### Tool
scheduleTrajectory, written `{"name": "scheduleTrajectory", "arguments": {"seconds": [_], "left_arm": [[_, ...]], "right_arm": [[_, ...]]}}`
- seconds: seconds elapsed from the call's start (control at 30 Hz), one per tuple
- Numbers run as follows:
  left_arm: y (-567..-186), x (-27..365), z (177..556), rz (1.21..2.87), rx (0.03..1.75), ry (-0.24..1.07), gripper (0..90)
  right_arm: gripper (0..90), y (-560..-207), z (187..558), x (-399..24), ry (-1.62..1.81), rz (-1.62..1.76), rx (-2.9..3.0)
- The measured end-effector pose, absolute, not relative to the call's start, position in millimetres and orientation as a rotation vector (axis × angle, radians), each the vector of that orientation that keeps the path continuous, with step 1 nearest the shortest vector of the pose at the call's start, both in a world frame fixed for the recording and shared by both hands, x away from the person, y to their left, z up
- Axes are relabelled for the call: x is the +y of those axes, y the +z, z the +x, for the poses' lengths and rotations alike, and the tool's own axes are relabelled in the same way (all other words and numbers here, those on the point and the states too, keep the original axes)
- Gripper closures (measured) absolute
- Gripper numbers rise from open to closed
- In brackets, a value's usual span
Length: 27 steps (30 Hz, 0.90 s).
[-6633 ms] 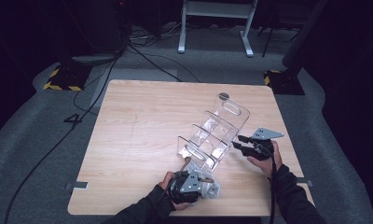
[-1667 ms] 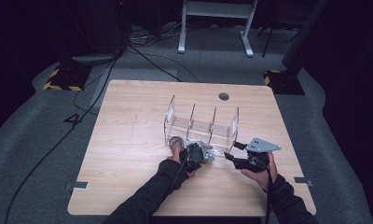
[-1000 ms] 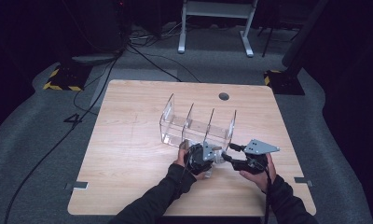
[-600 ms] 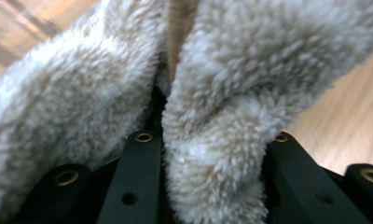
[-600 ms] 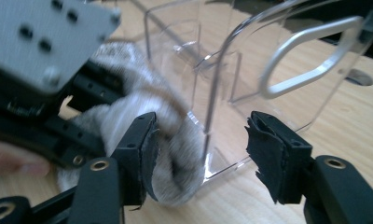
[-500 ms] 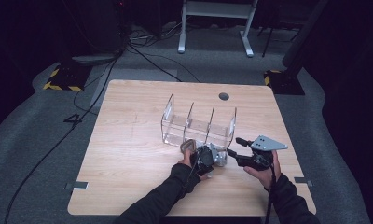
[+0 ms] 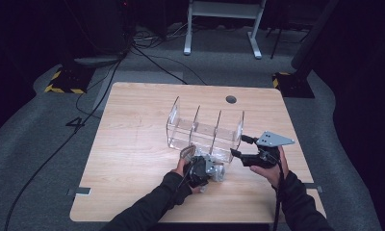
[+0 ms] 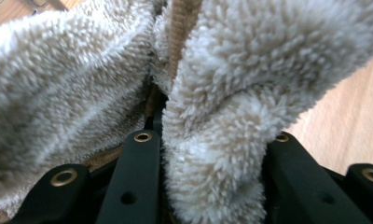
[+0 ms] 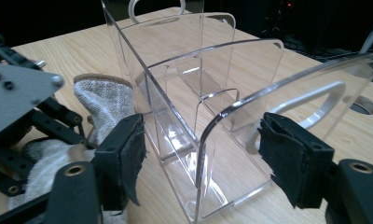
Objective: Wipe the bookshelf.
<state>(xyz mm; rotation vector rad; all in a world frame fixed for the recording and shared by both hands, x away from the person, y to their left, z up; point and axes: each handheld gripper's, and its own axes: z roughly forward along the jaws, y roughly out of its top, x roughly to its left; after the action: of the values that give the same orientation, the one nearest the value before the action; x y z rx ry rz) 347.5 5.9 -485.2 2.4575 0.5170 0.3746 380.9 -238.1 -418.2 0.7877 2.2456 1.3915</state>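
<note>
A clear acrylic organizer point(image 7: 205, 126) with several upright dividers stands near the table's middle. In the left gripper view, my left gripper point(image 8: 211, 140) is shut on a fluffy beige cloth point(image 8: 82, 84). From above, that left gripper point(image 7: 203, 169) sits on the table against the organizer's front, and a corner of the cloth point(image 7: 186, 153) sticks up beside it. My right gripper point(image 9: 210, 158) is open, its jaws have just been opening, and the organizer's end wall point(image 9: 250, 93) stands between the pads without touching them. The cloth point(image 9: 105, 100) shows at the left there.
A round hole point(image 7: 231, 99) pierces the wooden table point(image 7: 133, 144) behind the organizer. The table's near edge lies just under both forearms. Cables and a metal stand point(image 7: 224, 19) are on the floor beyond the far edge.
The left gripper has slid to the right along the organizer's front with the cloth. The right gripper's jaws have spread apart off the organizer's end wall, and that hand has lifted a little.
</note>
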Motion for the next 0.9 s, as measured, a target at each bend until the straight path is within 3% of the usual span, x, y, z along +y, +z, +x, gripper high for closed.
{"name": "scheduleTrajectory", "arguments": {"seconds": [0.43,0.53,0.9], "left_arm": [[-475,17,342,2.372,0.454,0.374,68.7],[-472,14,343,2.351,0.464,0.406,68.8],[-473,7,352,2.310,0.524,0.456,67.7]], "right_arm": [[32.2,-425,395,-235,1.374,0.807,2.296],[38.4,-426,390,-231,1.393,0.753,2.336],[38.8,-426,372,-209,1.400,0.651,2.392]]}}
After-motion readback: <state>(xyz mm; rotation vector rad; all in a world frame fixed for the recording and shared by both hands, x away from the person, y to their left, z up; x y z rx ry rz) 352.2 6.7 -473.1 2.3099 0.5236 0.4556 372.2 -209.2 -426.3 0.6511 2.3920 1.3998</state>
